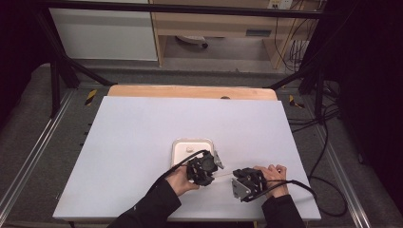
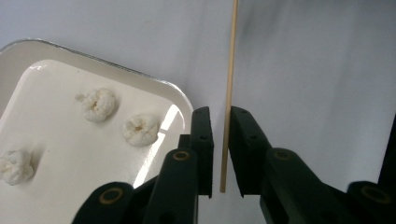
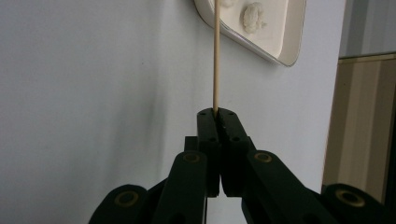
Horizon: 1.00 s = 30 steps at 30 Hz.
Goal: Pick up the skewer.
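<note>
a white rounded rectangular tray [image 2: 28,56] sits on the white counter [image 1: 142,133], holding three small white puffy lumps [image 2: 97,104]. just right of the tray, the left claw [image 2: 220,123] has its jaws slightly apart, one thin wooden skewer [image 2: 229,93] between them with a gap on each side. farther right, the right claw [image 3: 217,113] is clamped tight on the same skewer, whose far end reaches over the tray.
</note>
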Each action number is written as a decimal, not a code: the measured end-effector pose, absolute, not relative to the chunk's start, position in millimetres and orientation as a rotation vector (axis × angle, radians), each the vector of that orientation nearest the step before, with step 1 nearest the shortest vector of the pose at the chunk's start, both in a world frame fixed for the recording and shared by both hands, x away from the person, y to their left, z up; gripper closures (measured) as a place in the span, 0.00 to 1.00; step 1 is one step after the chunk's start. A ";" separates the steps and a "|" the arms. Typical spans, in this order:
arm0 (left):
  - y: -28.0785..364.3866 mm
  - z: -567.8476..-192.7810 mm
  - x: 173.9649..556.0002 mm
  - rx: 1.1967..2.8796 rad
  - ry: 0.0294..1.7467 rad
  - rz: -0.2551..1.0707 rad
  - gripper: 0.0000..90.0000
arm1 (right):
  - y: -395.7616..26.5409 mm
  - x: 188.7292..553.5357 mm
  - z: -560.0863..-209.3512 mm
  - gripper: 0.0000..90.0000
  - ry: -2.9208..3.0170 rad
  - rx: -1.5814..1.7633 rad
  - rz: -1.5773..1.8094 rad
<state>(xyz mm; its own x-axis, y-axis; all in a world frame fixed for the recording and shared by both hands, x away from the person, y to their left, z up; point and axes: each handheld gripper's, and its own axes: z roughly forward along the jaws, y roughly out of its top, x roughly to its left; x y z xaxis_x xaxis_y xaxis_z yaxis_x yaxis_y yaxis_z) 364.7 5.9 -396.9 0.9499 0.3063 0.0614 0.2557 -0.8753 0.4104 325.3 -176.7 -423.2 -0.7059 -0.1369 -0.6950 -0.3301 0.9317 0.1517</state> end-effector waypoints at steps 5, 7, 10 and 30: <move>0.4 -400.9 361.6 2.737 0.379 0.189 0.97 | -174.0 325.4 -423.6 0.99 2.346 -0.368 0.308; -0.4 -401.8 360.0 2.744 0.364 0.203 0.97 | -173.6 324.5 -424.2 0.99 2.348 -0.360 0.304; 0.0 -401.6 359.3 2.743 0.354 0.212 0.98 | -173.6 324.5 -424.3 0.99 2.350 -0.363 0.306; 48.1 -398.3 358.4 2.636 0.442 0.276 0.98 | -199.8 334.3 -415.2 0.43 2.371 0.300 0.777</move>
